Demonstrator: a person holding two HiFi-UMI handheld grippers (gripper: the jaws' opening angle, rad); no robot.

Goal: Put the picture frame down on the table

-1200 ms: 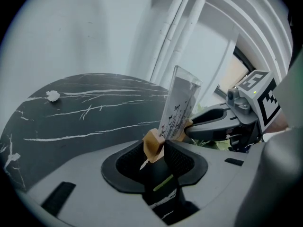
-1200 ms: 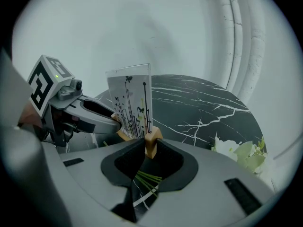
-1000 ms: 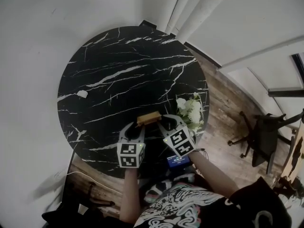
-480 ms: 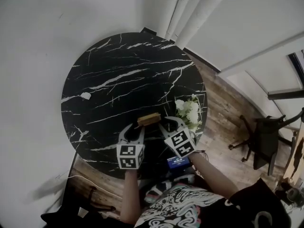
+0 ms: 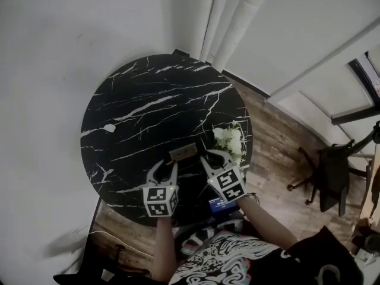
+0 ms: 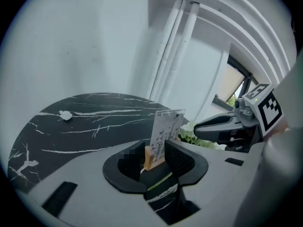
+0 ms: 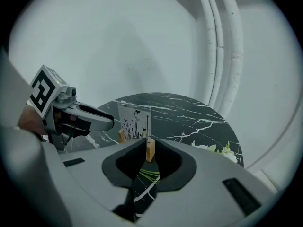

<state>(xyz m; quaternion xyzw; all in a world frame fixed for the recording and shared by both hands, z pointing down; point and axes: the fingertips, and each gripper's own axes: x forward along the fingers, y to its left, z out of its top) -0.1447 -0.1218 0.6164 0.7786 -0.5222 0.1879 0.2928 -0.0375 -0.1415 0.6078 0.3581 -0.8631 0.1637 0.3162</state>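
The picture frame (image 5: 183,153), a clear panel with a drawing in a wooden base, stands upright on the black marble table (image 5: 148,94). Neither gripper touches it. My left gripper (image 5: 165,167) hovers just short of the frame's left end; its jaws have just been closing slightly and stand open with nothing pressed between them. My right gripper (image 5: 212,157) is open near the frame's right end. In the left gripper view the frame (image 6: 165,129) stands beyond the open left gripper (image 6: 154,157). The right gripper view shows the frame (image 7: 135,124) past the open right gripper (image 7: 149,155).
White flowers (image 5: 230,140) lie at the table's right edge, close to my right gripper. A small white scrap (image 5: 109,128) sits at the table's left. A lit blue screen (image 5: 221,203) shows below the right gripper. An office chair (image 5: 332,171) stands on the wood floor at right.
Both grippers have lifted and drawn back from the frame's ends toward the table's near edge. The frame stays standing on the table.
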